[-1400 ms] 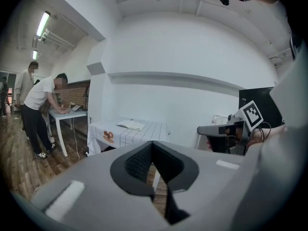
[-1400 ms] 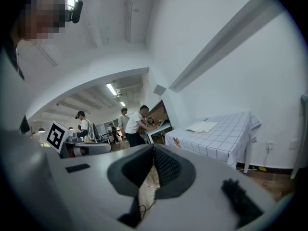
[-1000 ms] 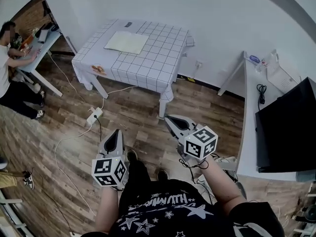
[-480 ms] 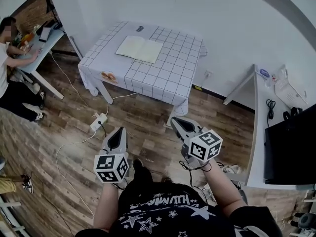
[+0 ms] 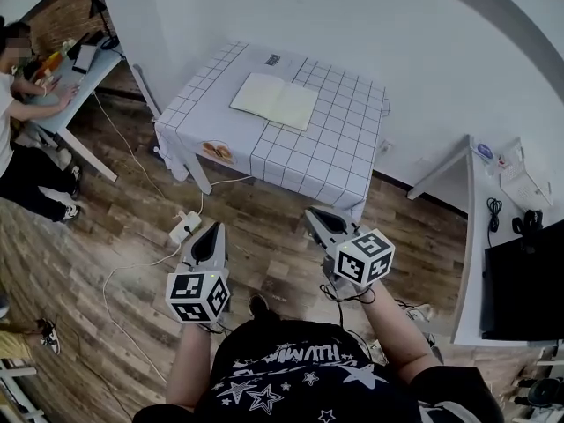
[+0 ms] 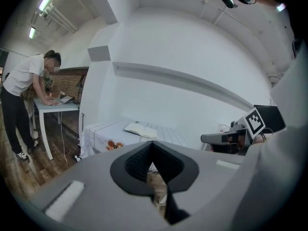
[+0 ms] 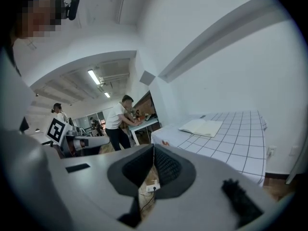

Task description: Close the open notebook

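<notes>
The open notebook [image 5: 275,100] lies flat, pale pages up, on a table with a white checked cloth [image 5: 339,152] against the far wall. It also shows in the left gripper view, notebook [image 6: 140,130], and in the right gripper view, notebook [image 7: 202,127]. My left gripper [image 5: 211,231] and right gripper [image 5: 315,215] are held over the wooden floor, well short of the table and pointing toward it. Both are shut with nothing between the jaws, as seen at the left gripper [image 6: 153,144] and the right gripper [image 7: 154,148].
A power strip [image 5: 186,226] with a white cable lies on the floor before the table's left leg. A person [image 5: 19,139] leans over a desk at far left. A white desk [image 5: 471,236] with a dark monitor [image 5: 527,291] stands at right.
The table and notebook have drawn closer and lower in the head view as both grippers moved forward over the floor. Both jaws stay shut.
</notes>
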Available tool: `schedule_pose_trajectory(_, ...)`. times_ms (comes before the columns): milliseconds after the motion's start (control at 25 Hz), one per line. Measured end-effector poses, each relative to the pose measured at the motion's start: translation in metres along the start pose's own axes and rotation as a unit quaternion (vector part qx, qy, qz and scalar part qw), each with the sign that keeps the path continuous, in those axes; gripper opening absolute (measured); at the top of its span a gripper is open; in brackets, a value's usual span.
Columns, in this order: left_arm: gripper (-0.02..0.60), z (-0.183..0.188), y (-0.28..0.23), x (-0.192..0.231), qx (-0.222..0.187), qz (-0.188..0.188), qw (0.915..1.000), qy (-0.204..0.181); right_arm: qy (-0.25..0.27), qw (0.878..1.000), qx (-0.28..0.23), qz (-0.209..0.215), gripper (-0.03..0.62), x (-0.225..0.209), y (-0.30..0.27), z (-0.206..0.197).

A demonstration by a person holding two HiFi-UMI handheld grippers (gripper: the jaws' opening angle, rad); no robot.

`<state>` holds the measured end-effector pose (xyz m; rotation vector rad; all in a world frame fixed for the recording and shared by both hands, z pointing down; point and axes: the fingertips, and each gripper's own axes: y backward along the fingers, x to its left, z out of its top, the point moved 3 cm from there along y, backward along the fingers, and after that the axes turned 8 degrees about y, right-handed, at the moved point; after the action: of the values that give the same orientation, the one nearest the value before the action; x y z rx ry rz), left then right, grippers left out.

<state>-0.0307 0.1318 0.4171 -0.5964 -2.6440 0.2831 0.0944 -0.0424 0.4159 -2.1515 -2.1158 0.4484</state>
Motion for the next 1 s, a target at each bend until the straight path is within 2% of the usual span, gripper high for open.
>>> schedule_pose_trajectory(400,0.009,0.013,-0.009,0.052,0.007,-0.021,0.9997,0.014,0.008,1.0,0.028,-0.011,0.014,0.022,-0.039,-0.001)
schedule_pose_trajectory(600,0.009,0.015,-0.014,0.061,0.007,-0.023,0.9996,0.017,-0.001,0.999,0.041,-0.031,0.014,0.007,-0.043,-0.002)
schedule_pose_trajectory(760,0.009,0.014,-0.012,0.075,0.009,-0.01,0.9997,0.02,-0.008,0.999,0.042,-0.028,0.014,-0.002,-0.065,0.0)
schedule_pose_trajectory(1000,0.009,0.024,-0.012,0.108,0.002,0.03,0.9991,0.03,0.01,0.998,0.053,0.011,0.014,-0.008,-0.119,0.008)
